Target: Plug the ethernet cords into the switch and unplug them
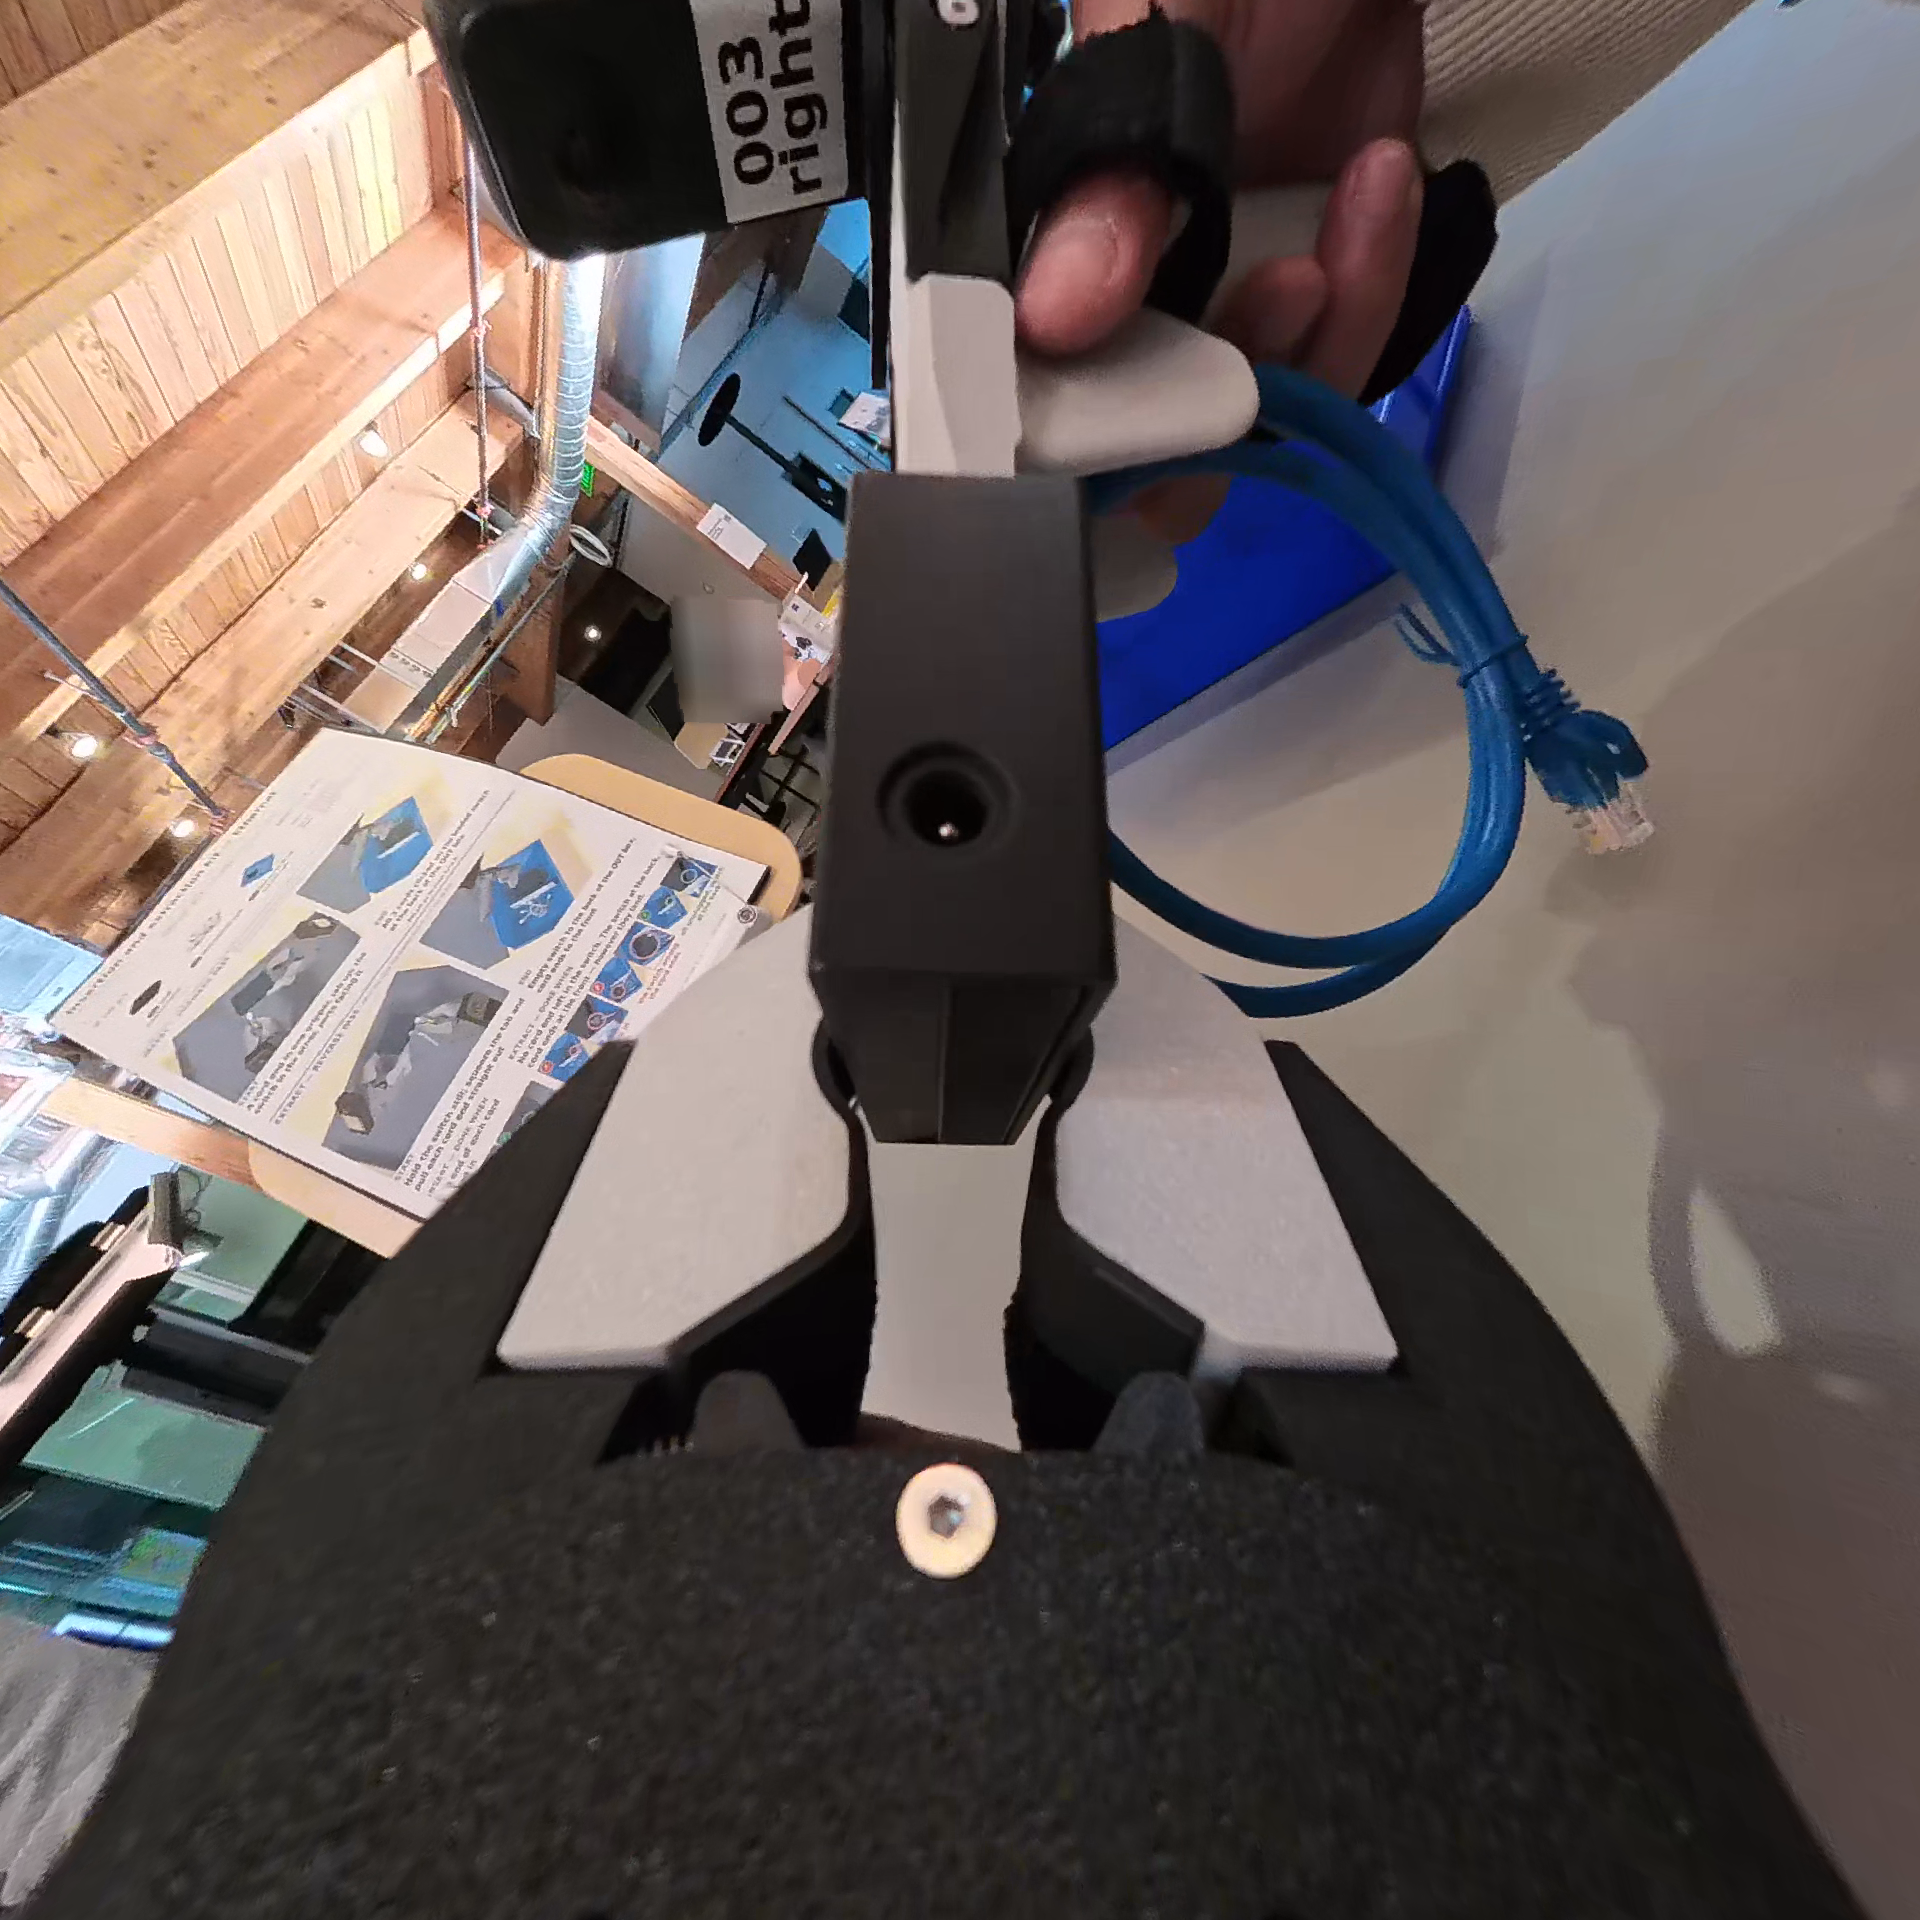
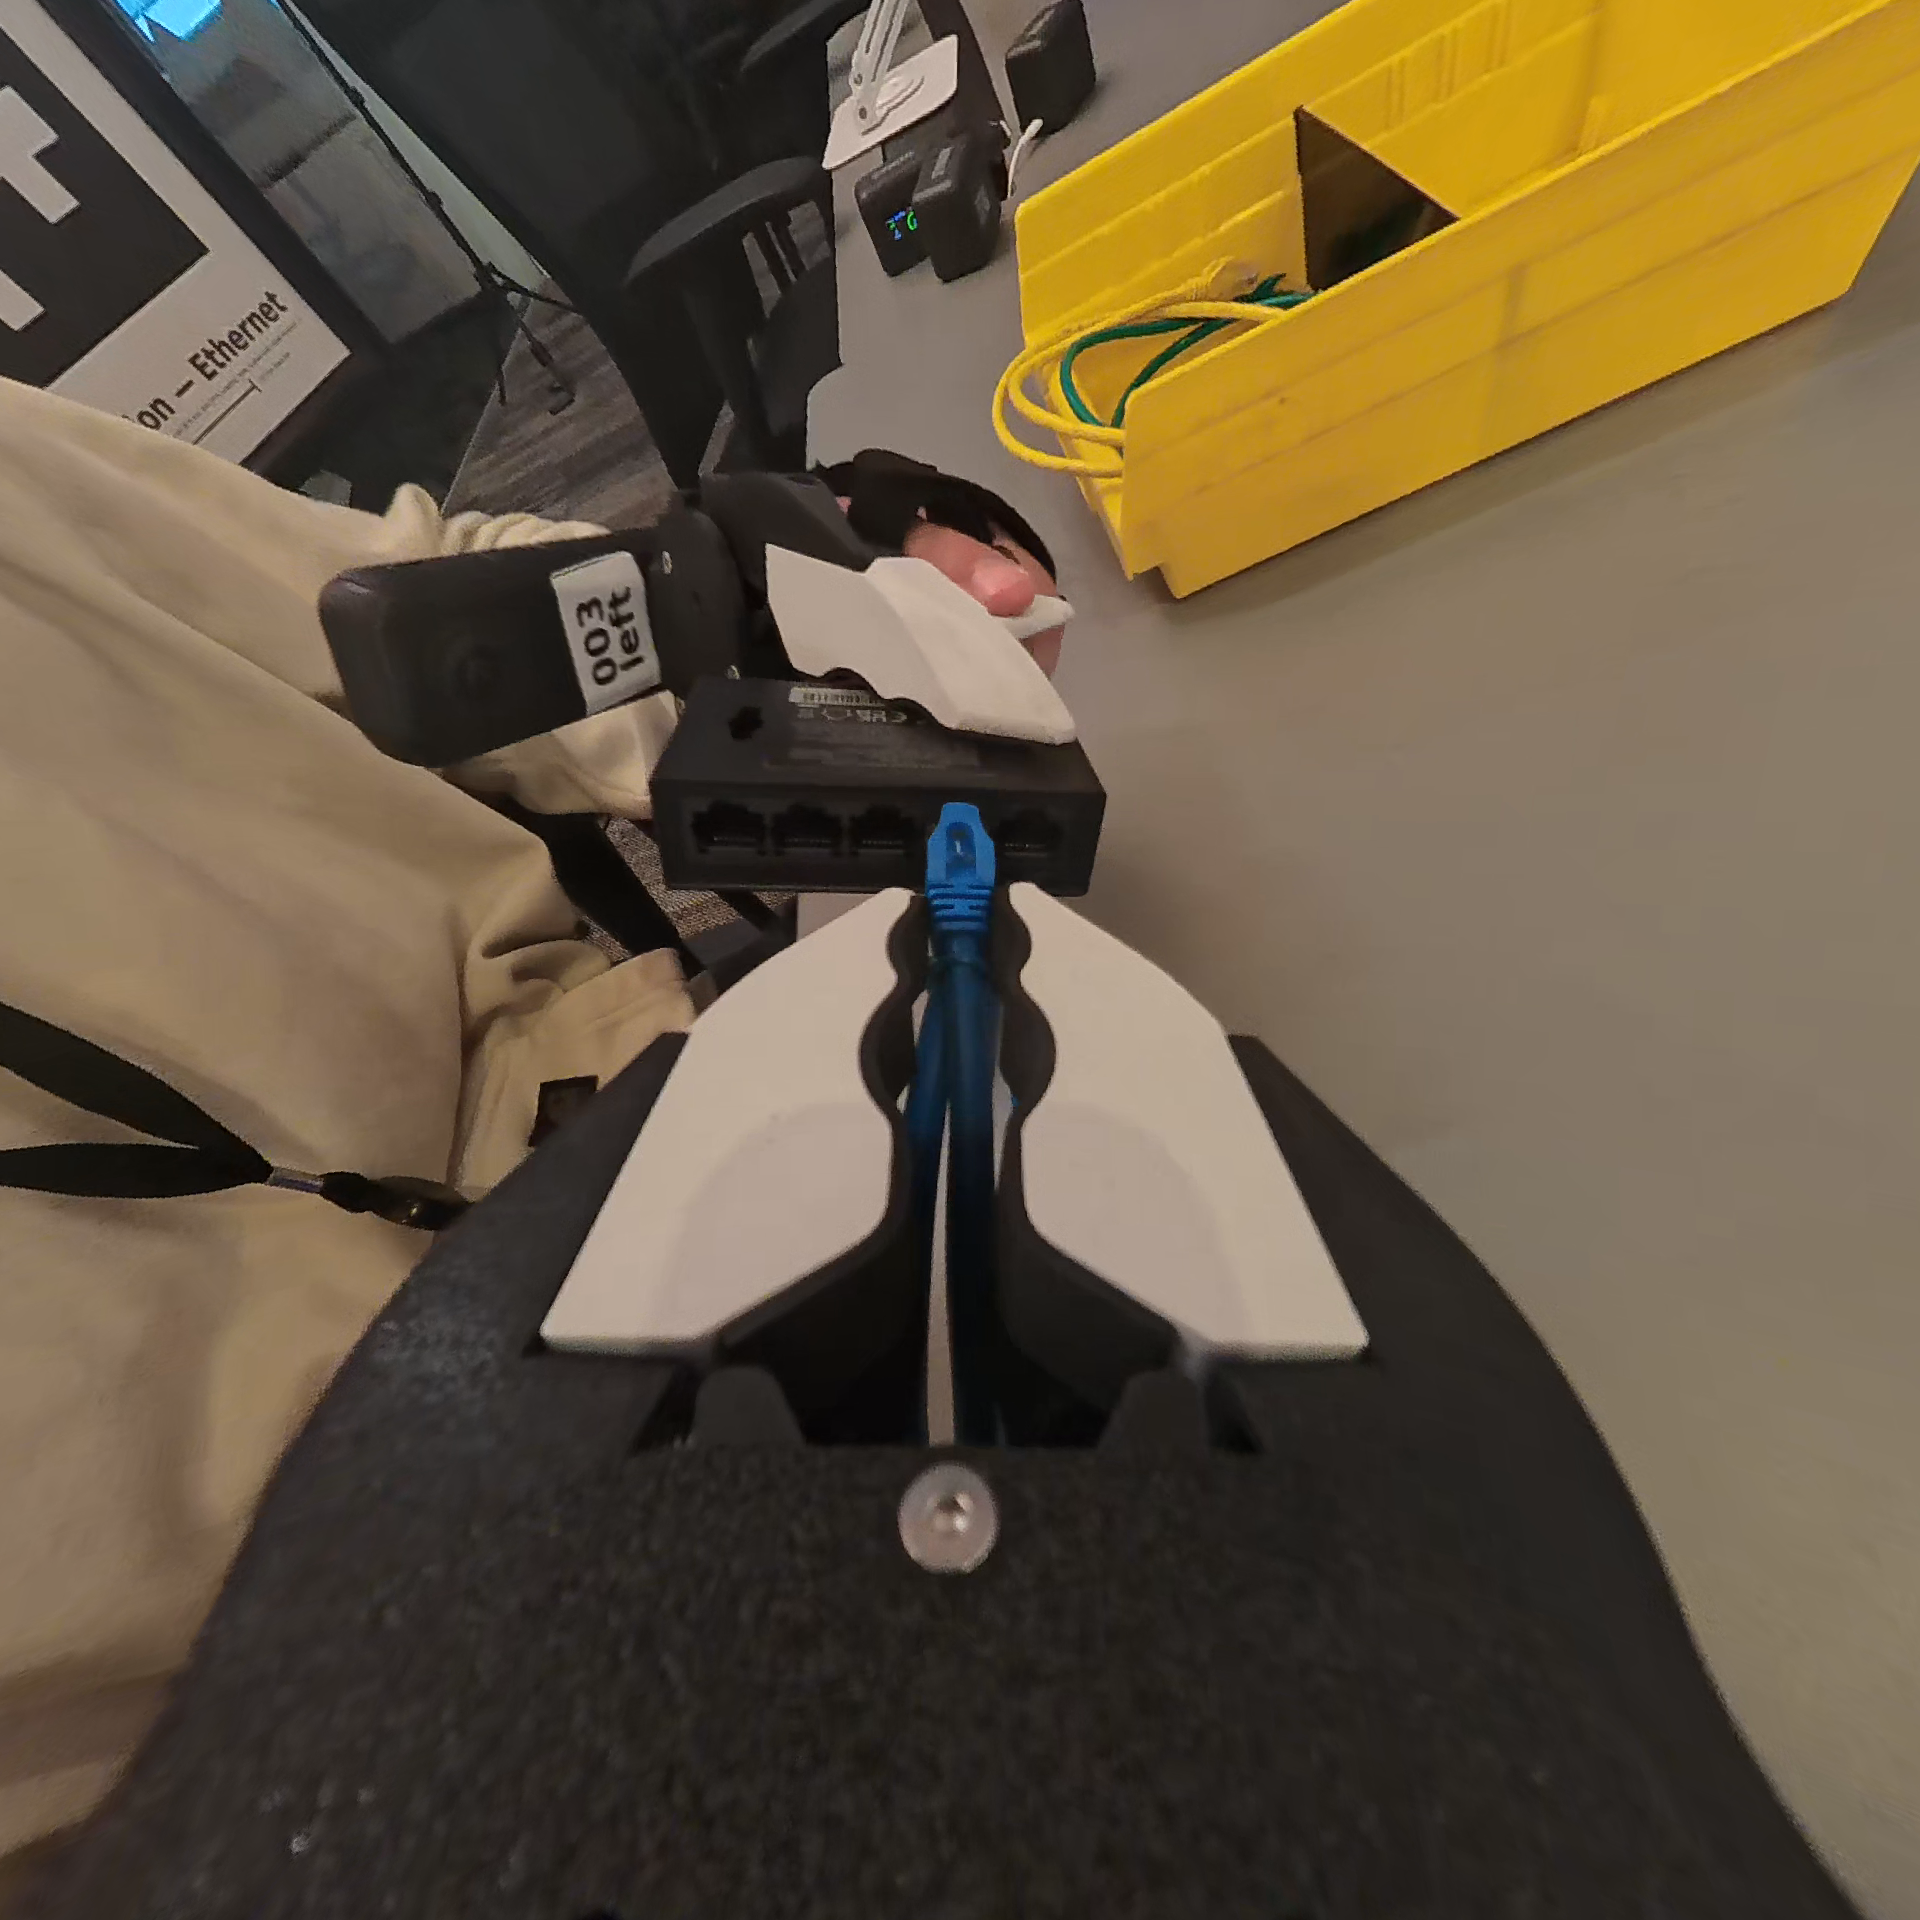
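Note:
My left gripper (image 1: 951,1060) is shut on one end of the black switch (image 1: 956,779) and holds it above the table. In the right wrist view the switch (image 2: 831,758) shows its row of several ports, with the left gripper (image 2: 925,644) clamped on its far side. My right gripper (image 2: 961,935) is shut on a blue ethernet cord (image 2: 961,1039) just behind its plug (image 2: 961,847). The plug sits in the second port from the right, its tip hidden inside. The cord's coil (image 1: 1455,727) hangs behind the right gripper (image 1: 1132,405), with its free plug (image 1: 1610,821) loose.
A yellow bin (image 2: 1455,312) with yellow and green cords (image 2: 1091,374) stands on the grey table at the back right. A blue bin (image 1: 1247,561) is behind the switch. An instruction sheet (image 1: 416,956) lies to the left. A person's cream sleeve (image 2: 260,883) fills the left.

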Demonstrator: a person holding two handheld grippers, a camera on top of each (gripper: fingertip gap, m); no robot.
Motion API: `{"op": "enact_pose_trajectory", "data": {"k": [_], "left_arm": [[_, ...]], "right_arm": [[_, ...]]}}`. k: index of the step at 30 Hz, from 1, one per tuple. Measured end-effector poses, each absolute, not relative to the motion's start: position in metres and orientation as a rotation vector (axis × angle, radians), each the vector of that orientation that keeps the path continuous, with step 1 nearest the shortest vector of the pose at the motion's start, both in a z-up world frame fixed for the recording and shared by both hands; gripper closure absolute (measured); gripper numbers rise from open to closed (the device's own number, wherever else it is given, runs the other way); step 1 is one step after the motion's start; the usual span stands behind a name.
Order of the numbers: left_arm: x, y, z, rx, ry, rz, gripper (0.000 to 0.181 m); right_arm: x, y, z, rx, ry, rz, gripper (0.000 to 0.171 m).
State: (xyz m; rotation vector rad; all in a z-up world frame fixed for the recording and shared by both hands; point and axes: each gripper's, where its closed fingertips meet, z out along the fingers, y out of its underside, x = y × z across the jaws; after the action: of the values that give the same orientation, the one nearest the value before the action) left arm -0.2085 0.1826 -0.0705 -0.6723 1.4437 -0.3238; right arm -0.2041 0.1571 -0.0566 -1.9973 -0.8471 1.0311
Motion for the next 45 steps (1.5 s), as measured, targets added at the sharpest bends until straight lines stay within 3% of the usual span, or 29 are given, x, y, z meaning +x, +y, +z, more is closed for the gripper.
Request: {"op": "enact_pose_trajectory", "data": {"k": [19,25,36,40,45], "left_arm": [[-0.202,0.207,-0.088,-0.853,1.510,-0.287,0.146],[-0.210,0.210,-0.097,-0.882,1.509,-0.200,0.143],[-0.202,0.213,-0.099,-0.889,1.500,-0.064,0.154],[-0.206,0.218,-0.100,-0.850,1.498,-0.035,0.154],[-0.214,0.205,-0.084,-0.714,1.485,-0.228,0.155]], "right_arm": [[-0.191,0.174,-0.062,-2.056,-0.815,0.840,0.159],[-0.156,0.197,-0.070,-2.139,-0.684,0.496,0.159],[-0.176,0.200,-0.088,-2.166,-0.724,0.393,0.158],[-0.169,0.195,-0.069,-2.090,-0.766,0.459,0.147],[-0.133,0.189,-0.009,-1.688,-0.893,0.435,0.150]]}}
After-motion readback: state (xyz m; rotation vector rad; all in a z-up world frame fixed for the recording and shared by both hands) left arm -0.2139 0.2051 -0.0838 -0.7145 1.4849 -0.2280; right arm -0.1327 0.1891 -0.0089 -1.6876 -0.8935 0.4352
